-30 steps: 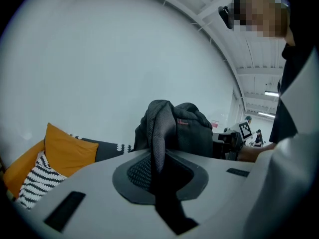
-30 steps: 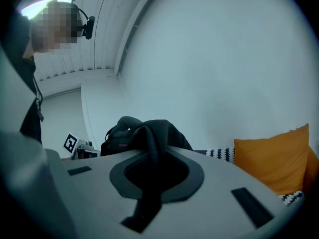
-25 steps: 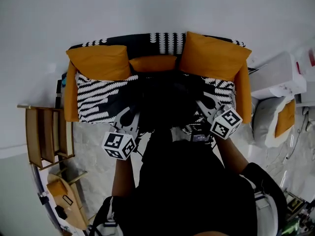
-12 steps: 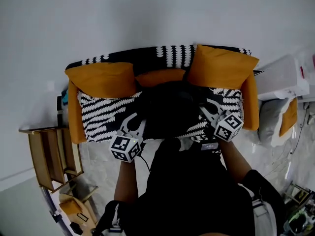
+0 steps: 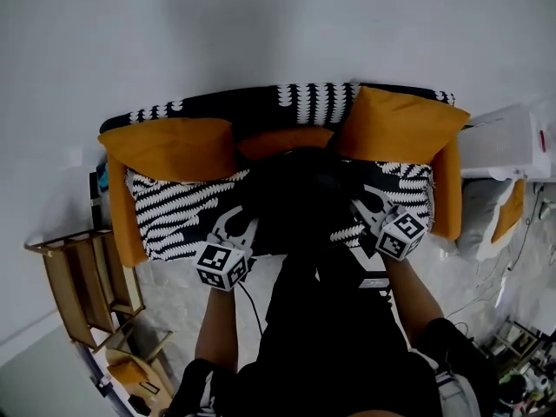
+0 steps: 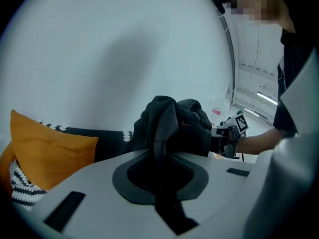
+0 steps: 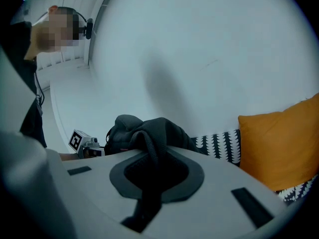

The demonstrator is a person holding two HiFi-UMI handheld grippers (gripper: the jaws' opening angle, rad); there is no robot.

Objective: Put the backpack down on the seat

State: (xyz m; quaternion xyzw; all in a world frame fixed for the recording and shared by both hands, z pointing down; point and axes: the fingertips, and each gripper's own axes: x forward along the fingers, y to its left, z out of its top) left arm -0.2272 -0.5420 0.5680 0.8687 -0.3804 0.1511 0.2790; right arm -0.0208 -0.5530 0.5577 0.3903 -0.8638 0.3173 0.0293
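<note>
A black backpack (image 5: 295, 194) hangs low over the middle of the sofa seat (image 5: 178, 211), which has a black-and-white patterned cover. Whether the backpack touches the seat cannot be told. My left gripper (image 5: 246, 214) holds its left side, shut on a dark strap (image 6: 160, 133) that runs down between the jaws. My right gripper (image 5: 358, 202) is shut on the strap (image 7: 149, 156) on the other side. In the left gripper view the backpack (image 6: 174, 126) bulges just past the jaws, and the right gripper (image 6: 230, 132) shows behind it.
Two orange cushions (image 5: 169, 146) (image 5: 400, 124) lean on the sofa back, a third (image 5: 282, 139) lies behind the backpack. A wooden rack (image 5: 82, 276) stands left of the sofa. A white unit (image 5: 504, 142) stands at the right. A pale wall is behind.
Both grippers with the backpack have sunk toward the seat and moved further over the sofa. The grips are unchanged.
</note>
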